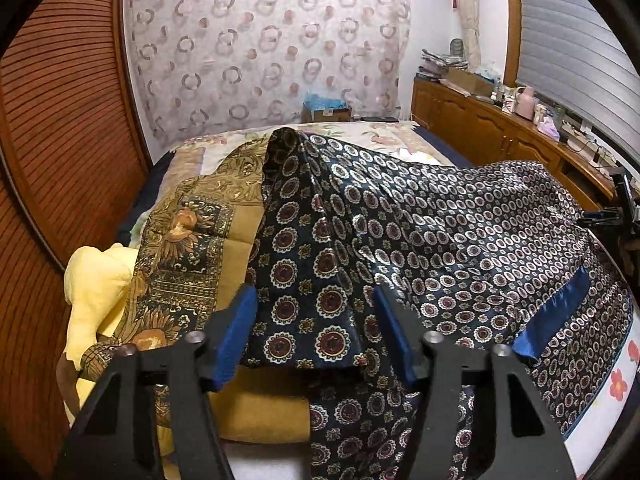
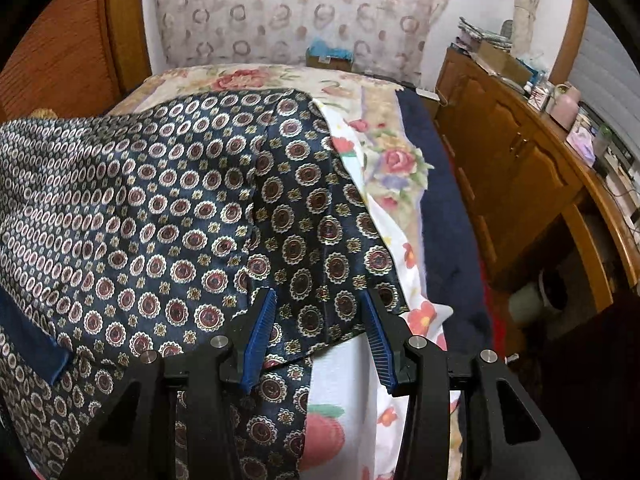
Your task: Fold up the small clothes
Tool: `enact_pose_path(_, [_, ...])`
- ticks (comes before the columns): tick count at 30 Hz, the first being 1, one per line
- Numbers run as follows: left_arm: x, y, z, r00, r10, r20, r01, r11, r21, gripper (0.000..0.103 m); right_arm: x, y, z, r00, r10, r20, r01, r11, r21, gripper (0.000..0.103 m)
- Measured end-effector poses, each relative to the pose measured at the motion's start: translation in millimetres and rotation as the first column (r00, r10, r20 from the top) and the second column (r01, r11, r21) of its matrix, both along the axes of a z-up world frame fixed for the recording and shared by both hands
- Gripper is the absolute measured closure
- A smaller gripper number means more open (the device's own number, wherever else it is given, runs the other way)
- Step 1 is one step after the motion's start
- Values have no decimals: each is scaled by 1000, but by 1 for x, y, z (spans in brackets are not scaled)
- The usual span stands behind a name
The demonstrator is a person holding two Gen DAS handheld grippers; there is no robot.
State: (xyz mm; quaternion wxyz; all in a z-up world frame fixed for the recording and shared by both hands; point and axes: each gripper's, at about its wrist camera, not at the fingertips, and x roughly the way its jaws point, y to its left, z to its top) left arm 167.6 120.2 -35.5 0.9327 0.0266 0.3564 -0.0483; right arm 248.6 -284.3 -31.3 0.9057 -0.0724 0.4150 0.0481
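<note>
A dark navy garment with red-and-white medallion print (image 1: 460, 232) lies spread over the bed; a blue satin band (image 1: 552, 316) crosses it near its right side. It also shows in the right wrist view (image 2: 152, 216). My left gripper (image 1: 314, 316) is open, its blue pads on either side of a raised fold of the garment's left part. My right gripper (image 2: 320, 320) is open, its pads on either side of the garment's right front corner, which lies on the bed.
A brown-gold patterned cloth (image 1: 188, 248) and a yellow cloth (image 1: 96, 284) lie left of the garment. The floral bedsheet (image 2: 384, 160) is under everything. A wooden cabinet with clutter (image 2: 520, 152) runs along the right. A wooden slatted wall (image 1: 60, 120) is on the left.
</note>
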Motion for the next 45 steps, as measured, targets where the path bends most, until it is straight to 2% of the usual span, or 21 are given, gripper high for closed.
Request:
enact_pose_path(1, [0, -1, 0, 1000, -7, -2, 7, 1000, 1, 51, 2, 0, -1, 1000, 6, -4, -6, 1000, 1, 73])
enact_pose_path(2, [0, -3, 0, 1000, -13, -6, 13, 1000, 7, 55, 2, 1, -1, 1000, 11, -5, -11, 1000, -3, 78])
enact_pose_path(4, [1, -6, 0, 1000, -21, -14, 21, 1000, 18, 67, 3, 3, 1, 1000, 22, 0, -22, 1000, -17, 99])
enact_pose_path(6, [2, -8, -1, 999, -26, -27, 27, 999, 28, 84, 0, 3, 4, 1000, 28, 9, -28, 999, -19, 101])
enact_pose_path(8, [2, -9, 0, 999, -29, -26, 30, 999, 26, 93, -7, 5, 15, 998, 44, 44, -44, 999, 17, 102])
enact_pose_path(10, [0, -8, 5, 1000, -19, -19, 19, 1000, 4, 96, -17, 5, 28, 996, 59, 72, -63, 996, 62, 102])
enact_pose_path(13, [-5, -4, 19, 1000, -21, 18, 22, 997, -68, 99, -31, 7, 48, 989, 95, 109, -109, 985, 135, 102])
enact_pose_path(17, [-9, -7, 34, 998, -36, 46, 41, 993, -108, 101, -51, 15, 78, 975, 141, 169, -176, 961, 213, 102])
enact_pose_path(20, [-12, -14, 42, 997, -55, 59, 61, 992, -109, 102, -65, 21, 97, 963, 167, 211, -216, 946, 241, 102])
enact_pose_path(25, [-13, -22, 46, 996, -44, 79, 48, 997, -53, 102, -90, 33, 124, 937, 206, 283, -282, 923, 262, 102])
enact_pose_path(26, [-11, -21, 45, 996, -43, 72, 47, 997, -57, 95, -95, 34, 128, 933, 207, 294, -287, 921, 262, 102])
enact_pose_path(27, [-11, -19, 43, 997, -43, 66, 47, 997, -59, 81, -99, 34, 128, 931, 205, 302, -290, 919, 268, 102])
enact_pose_path(28, [-10, -18, 41, 997, -42, 61, 46, 997, -61, 75, -103, 33, 130, 929, 204, 308, -291, 917, 273, 102])
enact_pose_path(29, [-8, -16, 38, 998, -41, 57, 44, 997, -62, 64, -106, 33, 131, 928, 200, 315, -289, 919, 268, 102])
enact_pose_path(30, [-7, -15, 35, 998, -38, 52, 41, 997, -63, 61, -109, 33, 130, 927, 195, 319, -282, 925, 253, 102])
enact_pose_path(36, [3, -14, 4, 1000, -6, -28, 6, 1000, -5, 61, -103, 23, 97, 950, 156, 269, -220, 948, 229, 102])
enact_pose_path(41, [14, -14, -11, 998, 37, -50, -34, 997, 63, 61, -103, 13, 76, 966, 131, 224, -183, 956, 230, 102])
enact_pose_path(43, [16, -12, -11, 998, 43, -48, -40, 997, 64, 78, -102, 11, 69, 971, 121, 208, -169, 958, 232, 102])
enact_pose_path(44, [17, -10, -10, 998, 44, -51, -40, 997, 60, 98, -103, 8, 65, 973, 115, 202, -162, 958, 235, 102])
enact_pose_path(45, [17, -10, -7, 998, 45, -46, -43, 998, 50, 100, -104, 5, 61, 974, 111, 196, -158, 958, 238, 102])
